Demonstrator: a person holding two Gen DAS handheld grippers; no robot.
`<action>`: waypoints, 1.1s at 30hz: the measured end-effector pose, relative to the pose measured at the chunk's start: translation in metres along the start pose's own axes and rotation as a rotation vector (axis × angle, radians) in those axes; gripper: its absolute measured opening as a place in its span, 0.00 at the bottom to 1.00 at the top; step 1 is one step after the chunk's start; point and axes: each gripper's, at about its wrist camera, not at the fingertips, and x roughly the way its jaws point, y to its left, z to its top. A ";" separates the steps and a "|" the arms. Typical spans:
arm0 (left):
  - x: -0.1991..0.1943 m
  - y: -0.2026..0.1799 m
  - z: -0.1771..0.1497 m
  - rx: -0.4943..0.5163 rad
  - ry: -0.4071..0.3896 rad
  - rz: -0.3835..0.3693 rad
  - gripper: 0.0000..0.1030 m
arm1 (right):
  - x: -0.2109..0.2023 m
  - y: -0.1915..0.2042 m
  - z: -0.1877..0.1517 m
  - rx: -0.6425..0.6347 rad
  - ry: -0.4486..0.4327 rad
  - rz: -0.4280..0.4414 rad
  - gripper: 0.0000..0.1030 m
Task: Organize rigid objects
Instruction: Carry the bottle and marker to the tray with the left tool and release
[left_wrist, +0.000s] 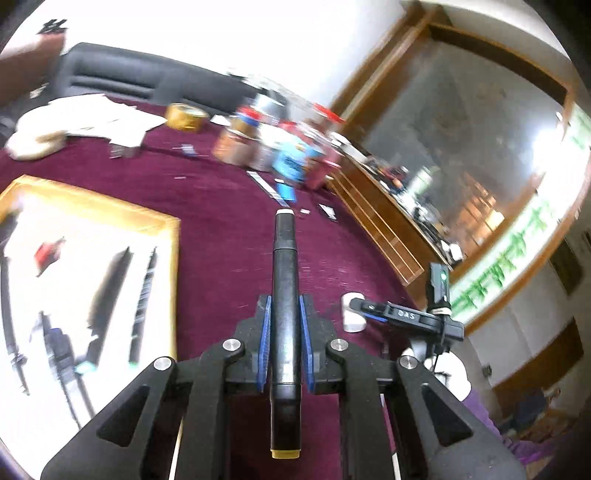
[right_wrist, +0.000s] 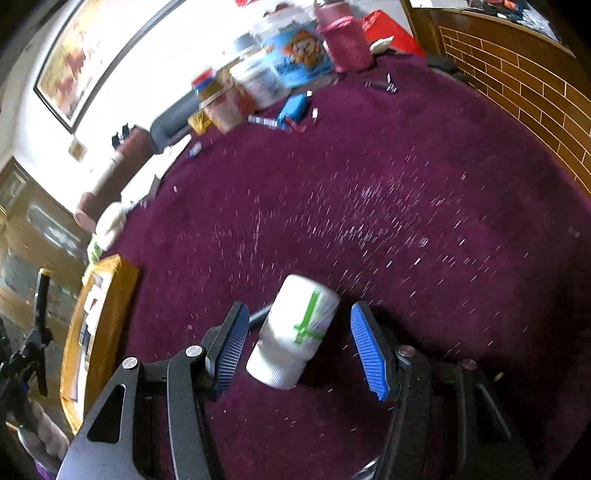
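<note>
Here, in the left wrist view, the left claw (left_wrist: 284, 332) is gripping a black marker (left_wrist: 283, 295) lengthwise above the maroon worktop (left_wrist: 221, 221), with the tray (left_wrist: 173, 258) of pens off to its left; gripped along its length, it may slide forward when tilted. In the right wrist view, the right claw (right_wrist: 295, 343) is hanging open around a lying white bottle (right_wrist: 295, 332), pads apart from it; closing off-centre may roll it away.

Black marker (left_wrist: 283, 314) with yellow rear cap, clamped lengthwise, raised above the maroon table. White bottle (right_wrist: 295, 332) with green label, lying tilted on its side on the table.
</note>
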 end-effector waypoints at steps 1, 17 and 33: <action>-0.007 0.009 -0.002 -0.016 -0.009 0.014 0.12 | 0.000 0.004 -0.001 -0.011 -0.014 -0.027 0.50; -0.096 0.133 -0.066 -0.293 -0.049 0.320 0.12 | -0.023 0.053 -0.011 0.000 -0.007 0.123 0.29; -0.115 0.147 -0.070 -0.355 -0.111 0.384 0.47 | 0.020 0.262 -0.076 -0.346 0.253 0.405 0.29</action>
